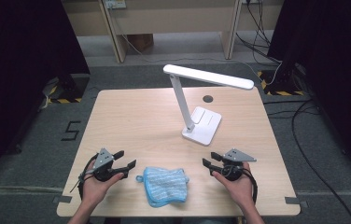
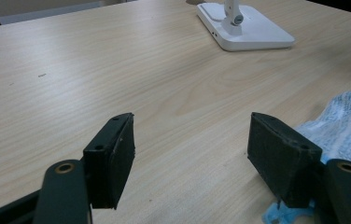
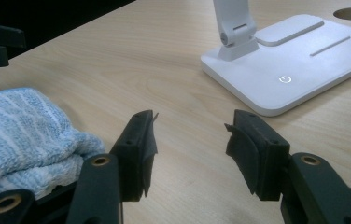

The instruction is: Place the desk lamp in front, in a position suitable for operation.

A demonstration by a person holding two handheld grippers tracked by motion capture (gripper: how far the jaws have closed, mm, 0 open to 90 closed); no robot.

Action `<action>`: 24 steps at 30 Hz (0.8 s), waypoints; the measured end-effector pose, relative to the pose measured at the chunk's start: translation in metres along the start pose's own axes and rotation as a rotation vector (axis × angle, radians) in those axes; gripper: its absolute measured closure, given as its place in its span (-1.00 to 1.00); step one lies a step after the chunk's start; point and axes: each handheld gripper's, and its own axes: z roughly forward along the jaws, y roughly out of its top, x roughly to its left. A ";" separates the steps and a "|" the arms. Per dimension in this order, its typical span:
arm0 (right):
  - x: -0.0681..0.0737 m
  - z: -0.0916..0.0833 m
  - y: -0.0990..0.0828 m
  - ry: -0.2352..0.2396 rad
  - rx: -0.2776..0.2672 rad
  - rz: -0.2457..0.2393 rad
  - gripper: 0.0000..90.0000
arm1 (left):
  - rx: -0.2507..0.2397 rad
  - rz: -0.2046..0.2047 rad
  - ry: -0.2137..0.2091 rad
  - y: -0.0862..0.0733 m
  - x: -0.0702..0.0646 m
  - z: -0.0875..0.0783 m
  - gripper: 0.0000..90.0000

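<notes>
Blue cloth (image 1: 165, 185) lies crumpled on table (image 1: 136, 116), between both sets of fingers, touching neither. Left gripper (image 1: 120, 163): fingers (image 2: 113, 158) spread, nothing between, cloth just beside right-hand finger. Right gripper (image 1: 211, 161): fingers (image 3: 138, 149) spread, empty, cloth off to their left, near. Likely step: reach for cloth. To do well: turn fingers inward toward cloth edge, keep them spread until fold sits between pads, pinch thick part. White lamp (image 1: 201, 123) stands beyond fingertips, well apart; keep clear of base.
</notes>
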 end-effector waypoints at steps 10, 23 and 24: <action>-0.002 0.000 -0.002 -0.015 0.013 0.011 0.06 | 0.021 -0.013 -0.004 -0.004 -0.001 0.001 -0.37; -0.005 0.007 0.009 -0.082 0.042 0.016 0.24 | 0.001 -0.034 -0.072 0.030 0.002 0.023 -0.38; -0.006 0.009 0.011 -0.091 0.037 0.022 0.24 | 0.003 -0.035 -0.081 0.035 0.002 0.026 -0.36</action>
